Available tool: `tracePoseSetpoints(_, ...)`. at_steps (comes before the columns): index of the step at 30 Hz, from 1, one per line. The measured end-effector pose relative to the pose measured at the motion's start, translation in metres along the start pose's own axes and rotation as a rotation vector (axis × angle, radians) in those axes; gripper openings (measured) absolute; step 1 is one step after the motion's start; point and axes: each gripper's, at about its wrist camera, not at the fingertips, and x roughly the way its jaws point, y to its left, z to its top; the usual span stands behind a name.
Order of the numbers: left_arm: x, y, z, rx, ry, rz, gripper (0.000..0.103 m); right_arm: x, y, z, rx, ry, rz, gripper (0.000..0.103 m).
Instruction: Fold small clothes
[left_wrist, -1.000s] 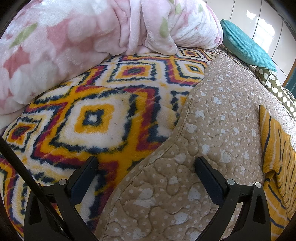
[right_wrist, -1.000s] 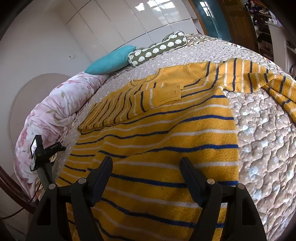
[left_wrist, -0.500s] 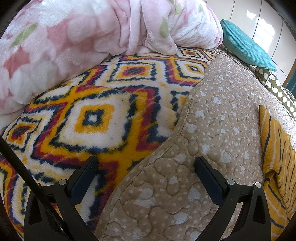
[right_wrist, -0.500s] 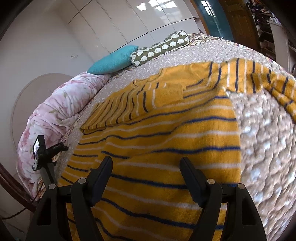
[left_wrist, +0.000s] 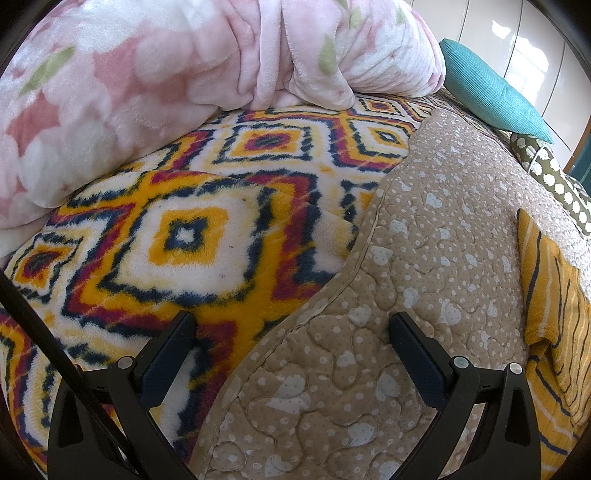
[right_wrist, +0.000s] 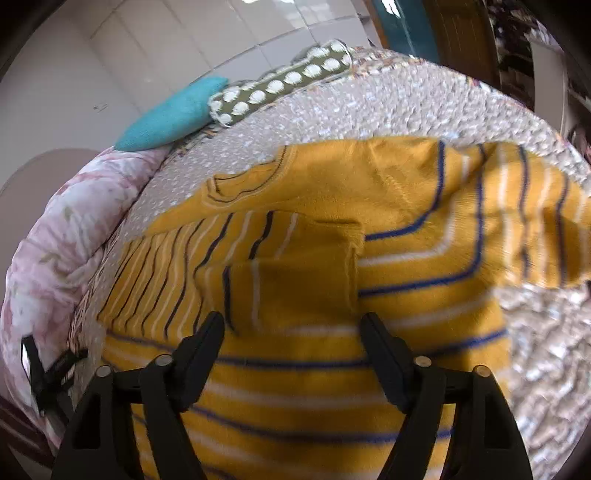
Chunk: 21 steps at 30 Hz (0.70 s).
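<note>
A yellow sweater with blue and white stripes (right_wrist: 399, 206) lies spread on the beige quilted bedspread (right_wrist: 406, 107). Its left sleeve (right_wrist: 236, 266) is folded across the chest; the other sleeve (right_wrist: 535, 221) reaches right. My right gripper (right_wrist: 293, 325) is open and empty, just above the sweater's body, near the folded sleeve's cuff. My left gripper (left_wrist: 291, 325) is open and empty over the quilt's edge (left_wrist: 424, 229), well left of the sweater, whose edge (left_wrist: 550, 295) shows at the far right.
A bright diamond-pattern fleece blanket (left_wrist: 177, 236) lies left of the quilt. A pink floral duvet (left_wrist: 166, 74) is heaped behind it. A teal cushion (right_wrist: 173, 114) and a green dotted bolster (right_wrist: 284, 81) sit at the bed's head. The left gripper's device (right_wrist: 48, 369) shows at the right wrist view's left edge.
My right gripper has moved forward over the sweater, closer to the folded sleeve and collar; its view is now blurred. The left gripper has stayed still.
</note>
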Motion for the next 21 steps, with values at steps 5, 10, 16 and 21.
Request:
tracePoseSetpoints(5, 0.000, 0.000, 0.000, 0.000, 0.001, 0.000, 0.103, -0.010, -0.003, 0.023, -0.006, -0.017, -0.046, 0.008)
tracePoseSetpoints(10, 0.000, 0.001, 0.000, 0.000, 0.001, 0.000, 0.103, -0.045, 0.010, 0.006, -0.204, -0.097, -0.285, 0.050)
tracePoseSetpoints(16, 0.000, 0.000, 0.000, 0.001, 0.001, 0.002, 0.103, -0.083, 0.014, -0.047, -0.303, -0.096, -0.234, 0.061)
tracePoseSetpoints(21, -0.001, -0.001, -0.001, 0.002, 0.002, 0.007, 0.103, -0.093, 0.013, -0.075, -0.285, -0.084, -0.198, 0.064)
